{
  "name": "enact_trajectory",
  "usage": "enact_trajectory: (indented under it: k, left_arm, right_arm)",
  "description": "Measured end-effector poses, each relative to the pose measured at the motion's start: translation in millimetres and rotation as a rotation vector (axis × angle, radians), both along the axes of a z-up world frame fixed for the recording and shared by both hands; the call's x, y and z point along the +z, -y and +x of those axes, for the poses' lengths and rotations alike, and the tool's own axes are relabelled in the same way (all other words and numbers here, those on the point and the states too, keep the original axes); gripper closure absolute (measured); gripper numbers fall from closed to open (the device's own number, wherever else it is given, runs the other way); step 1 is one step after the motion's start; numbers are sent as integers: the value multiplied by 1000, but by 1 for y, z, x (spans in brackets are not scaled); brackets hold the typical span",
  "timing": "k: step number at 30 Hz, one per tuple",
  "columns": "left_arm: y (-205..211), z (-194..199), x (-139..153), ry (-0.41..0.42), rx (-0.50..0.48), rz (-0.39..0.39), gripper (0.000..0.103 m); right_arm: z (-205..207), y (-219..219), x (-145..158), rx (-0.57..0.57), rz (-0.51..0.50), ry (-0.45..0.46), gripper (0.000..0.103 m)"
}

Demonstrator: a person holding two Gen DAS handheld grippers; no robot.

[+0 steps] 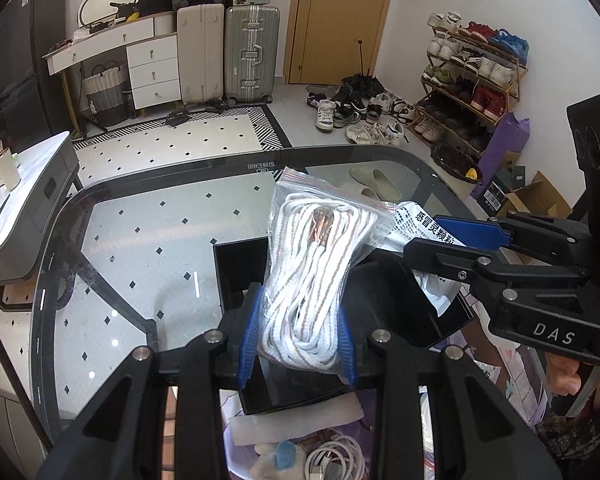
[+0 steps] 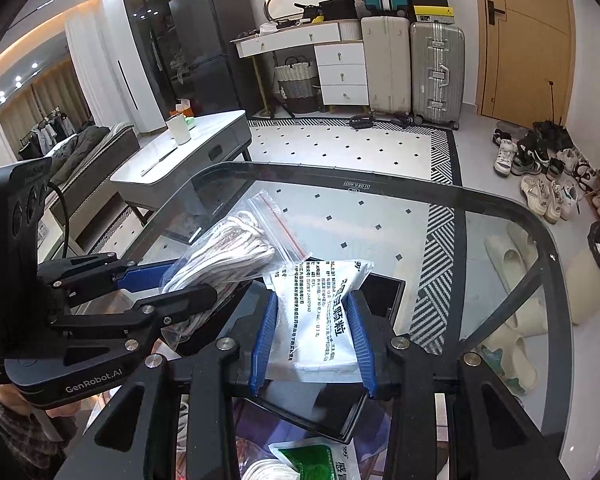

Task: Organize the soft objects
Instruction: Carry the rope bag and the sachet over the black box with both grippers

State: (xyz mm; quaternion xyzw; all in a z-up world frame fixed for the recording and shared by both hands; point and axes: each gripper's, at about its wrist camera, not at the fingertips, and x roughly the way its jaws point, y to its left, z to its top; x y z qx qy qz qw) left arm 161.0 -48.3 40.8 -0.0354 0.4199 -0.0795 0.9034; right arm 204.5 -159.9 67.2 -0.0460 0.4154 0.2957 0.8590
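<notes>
My left gripper [image 1: 298, 336] is shut on a clear zip bag of white cord [image 1: 312, 276], held upright above a black box [image 1: 284, 392] on the glass table [image 1: 140, 248]. My right gripper [image 2: 314, 344] is shut on a white medicine sachet [image 2: 320, 320] with black printed text, also held over the black box [image 2: 324, 412]. The right gripper also shows at the right of the left wrist view [image 1: 452, 240], beside the sachet [image 1: 424, 224]. The left gripper [image 2: 168, 284] and its cord bag [image 2: 228, 256] show at the left of the right wrist view.
Below the grippers lie a white cable coil [image 1: 332, 460], a white paper sheet [image 1: 296, 420] and a green-and-white sachet [image 2: 316, 460]. A grey side table [image 2: 188, 152] stands to the left. Shoes [image 1: 352, 112], a shoe rack [image 1: 472, 76] and suitcases [image 1: 252, 52] stand on the floor beyond.
</notes>
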Motion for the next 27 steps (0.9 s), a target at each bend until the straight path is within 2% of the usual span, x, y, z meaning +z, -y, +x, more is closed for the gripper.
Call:
enact_trajectory:
  k: [8, 9, 11, 18, 27]
  left_arm:
    - [3, 4, -18, -40, -10, -2, 71]
    - [4, 4, -20, -47, -11, 0, 71]
    - [5, 4, -25, -61, -9, 13, 71]
    - [14, 2, -29, -78, -9, 49, 71]
    - [14, 1, -26, -91, -13, 53, 70]
  right_arm:
    - [7, -10, -21, 19, -13, -34, 67]
    - [9, -11, -23, 24, -12, -43, 71]
    - [9, -14, -27, 32, -16, -46, 72]
    - [8, -14, -40, 40, -28, -64, 72]
    - [2, -4, -42, 33, -40, -69, 72]
